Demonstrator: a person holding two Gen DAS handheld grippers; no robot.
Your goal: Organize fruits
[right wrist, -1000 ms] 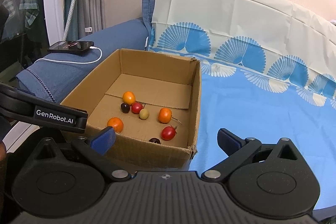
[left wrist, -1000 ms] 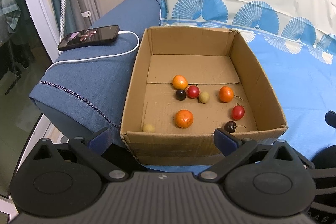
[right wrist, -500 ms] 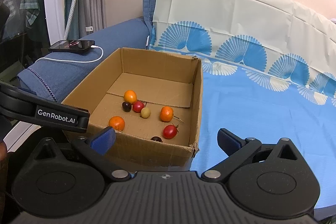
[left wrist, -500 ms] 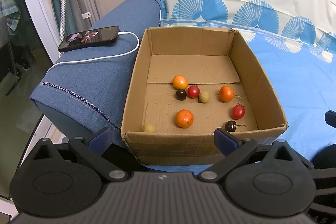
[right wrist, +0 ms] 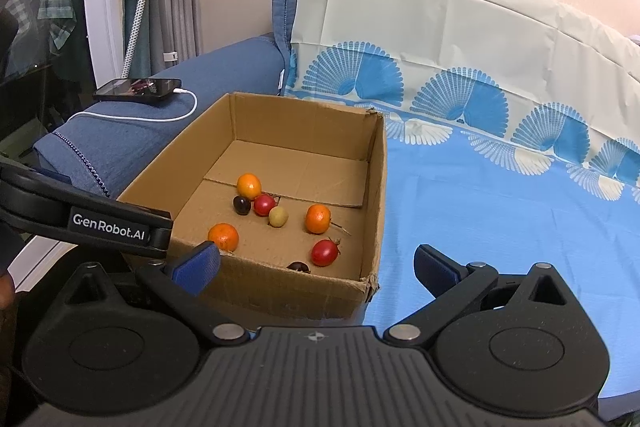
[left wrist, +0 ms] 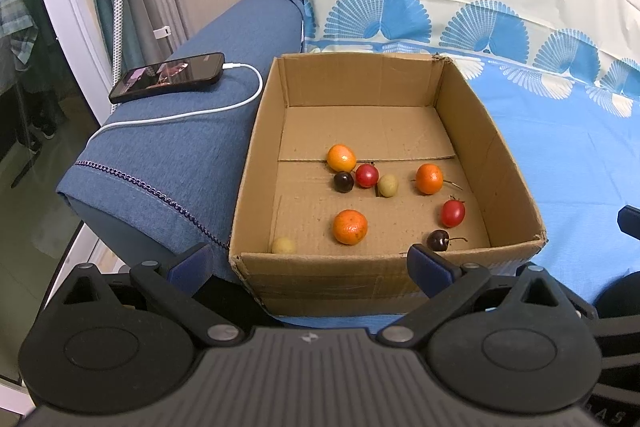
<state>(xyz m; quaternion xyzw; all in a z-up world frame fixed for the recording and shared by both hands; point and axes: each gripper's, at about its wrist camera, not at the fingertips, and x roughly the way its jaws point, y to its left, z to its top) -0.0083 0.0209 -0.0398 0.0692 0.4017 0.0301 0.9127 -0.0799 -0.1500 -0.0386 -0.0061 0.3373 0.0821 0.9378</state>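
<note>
An open cardboard box sits on a blue sheet and holds several small fruits: three oranges, such as the near orange, a red tomato, two dark cherries, a red cherry and two pale yellow-green fruits. My left gripper is open and empty, just in front of the box's near wall. My right gripper is open and empty, in front of the box's near right corner.
A phone on a white charging cable lies on the blue sofa arm left of the box. The blue patterned sheet spreads to the right. The left gripper's body shows at the left in the right wrist view.
Both grippers have risen and eased back slightly; the box sits a little lower in each view. The fruits have not moved.
</note>
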